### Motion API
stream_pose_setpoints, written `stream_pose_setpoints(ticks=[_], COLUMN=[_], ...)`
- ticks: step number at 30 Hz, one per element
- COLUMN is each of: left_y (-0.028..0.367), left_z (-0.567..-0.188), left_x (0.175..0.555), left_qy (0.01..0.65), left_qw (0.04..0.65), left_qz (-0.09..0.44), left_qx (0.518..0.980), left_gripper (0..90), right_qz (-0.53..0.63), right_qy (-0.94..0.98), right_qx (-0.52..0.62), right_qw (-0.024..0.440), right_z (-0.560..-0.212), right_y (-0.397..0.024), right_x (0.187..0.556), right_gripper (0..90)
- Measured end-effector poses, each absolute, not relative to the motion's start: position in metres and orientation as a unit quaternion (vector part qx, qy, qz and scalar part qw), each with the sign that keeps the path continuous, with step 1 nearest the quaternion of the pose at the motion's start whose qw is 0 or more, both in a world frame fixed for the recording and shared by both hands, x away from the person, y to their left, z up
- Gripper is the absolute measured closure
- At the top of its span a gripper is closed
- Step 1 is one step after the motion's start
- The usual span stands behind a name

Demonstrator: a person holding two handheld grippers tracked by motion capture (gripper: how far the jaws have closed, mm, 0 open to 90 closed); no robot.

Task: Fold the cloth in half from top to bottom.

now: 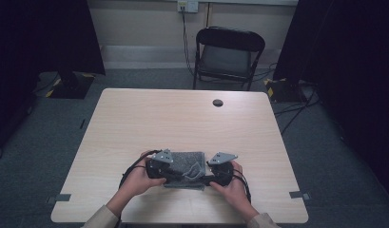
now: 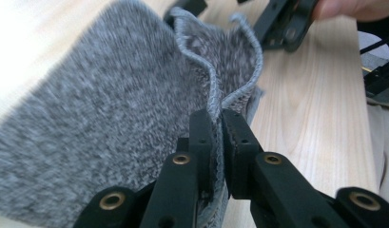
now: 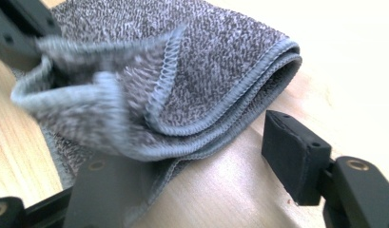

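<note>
Both grippers flank a folded grey cloth [image 1: 185, 167] on the table [image 1: 182, 118] in the high view — hands hide their jaws. Left gripper [image 2: 217, 118] pinches the cloth's hem, blurred beyond. Right gripper [image 3: 192, 152] gapes — one jaw half under the folds.

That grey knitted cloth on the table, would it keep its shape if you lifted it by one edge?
Probably not. The grey knitted cloth already curls and sags where the left gripper pinches its stitched hem, so it looks floppy. Its folded layers would likely fall open. The rough weave seems unlikely to slip from the pads.
</note>
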State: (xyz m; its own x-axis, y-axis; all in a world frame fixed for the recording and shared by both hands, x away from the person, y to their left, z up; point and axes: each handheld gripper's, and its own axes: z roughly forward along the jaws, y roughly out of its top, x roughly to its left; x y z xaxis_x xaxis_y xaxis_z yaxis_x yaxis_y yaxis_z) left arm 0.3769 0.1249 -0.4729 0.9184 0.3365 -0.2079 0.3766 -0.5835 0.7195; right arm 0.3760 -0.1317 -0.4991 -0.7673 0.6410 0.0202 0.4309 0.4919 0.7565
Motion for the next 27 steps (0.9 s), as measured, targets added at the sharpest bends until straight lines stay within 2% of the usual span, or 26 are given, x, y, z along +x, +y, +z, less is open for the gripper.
stream_pose_setpoints(ticks=[12,16,19,21,22,27], left_y=[0.124,0.123,0.123,0.123,0.123,0.125], left_z=[-0.467,-0.471,-0.476,-0.477,-0.478,-0.477], left_x=[0.385,0.382,0.381,0.381,0.381,0.381], left_qy=[0.210,0.205,0.207,0.209,0.209,0.212], left_qw=[0.420,0.422,0.417,0.418,0.419,0.425], left_qz=[0.000,-0.001,-0.006,-0.007,-0.003,0.004], left_qx=[0.883,0.883,0.885,0.884,0.884,0.880], left_gripper=[82.7,77.1,76.6,71.4,66.0,55.4], right_qz=[0.394,0.396,0.398,0.398,0.396,0.397], right_qy=[0.853,0.852,0.850,0.851,0.852,0.856], right_qx=[0.316,0.319,0.322,0.320,0.320,0.308], right_qw=[0.131,0.126,0.124,0.126,0.126,0.125], right_z=[-0.499,-0.499,-0.499,-0.499,-0.498,-0.494], right_y=[-0.131,-0.132,-0.132,-0.133,-0.133,-0.136], right_x=[0.377,0.377,0.377,0.376,0.376,0.374], right_gripper=[34.5,32.7,30.9,30.2,29.8,28.2])
